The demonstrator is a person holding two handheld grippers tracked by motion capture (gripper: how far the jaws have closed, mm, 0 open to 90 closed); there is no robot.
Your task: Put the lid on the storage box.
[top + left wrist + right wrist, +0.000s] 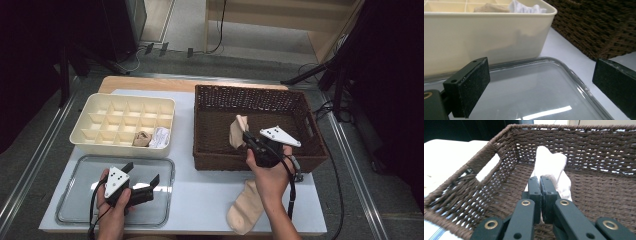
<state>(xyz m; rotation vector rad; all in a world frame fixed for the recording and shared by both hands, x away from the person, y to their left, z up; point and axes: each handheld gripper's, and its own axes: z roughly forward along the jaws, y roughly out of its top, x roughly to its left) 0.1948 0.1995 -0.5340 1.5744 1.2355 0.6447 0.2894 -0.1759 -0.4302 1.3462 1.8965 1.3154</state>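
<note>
— Pale tabletop, dim room behind; what sits on it?

— Far left, a cream divided organiser with a rolled sock and a white bundle in its near-right cells; a clear tray in front of it; on the right, a brown wicker basket; a second beige sock lies flat on the table near the front edge, just beside the right forearm.

— And the grippers?

— The right gripper has its jaws pinched tight on a pale sock, which hangs over the basket's interior, clear of the weave; the left gripper hovers low over the tray with jaws wide and nothing between them.

— What might go wrong?

— I'd judge the grip is only on a fold of cloth; the sock could slip out on a quick swing; its loose end could also snag the basket's rough rim on the way out; and a dangling sock may flop across two cells of the organiser rather than settle in one.
</note>
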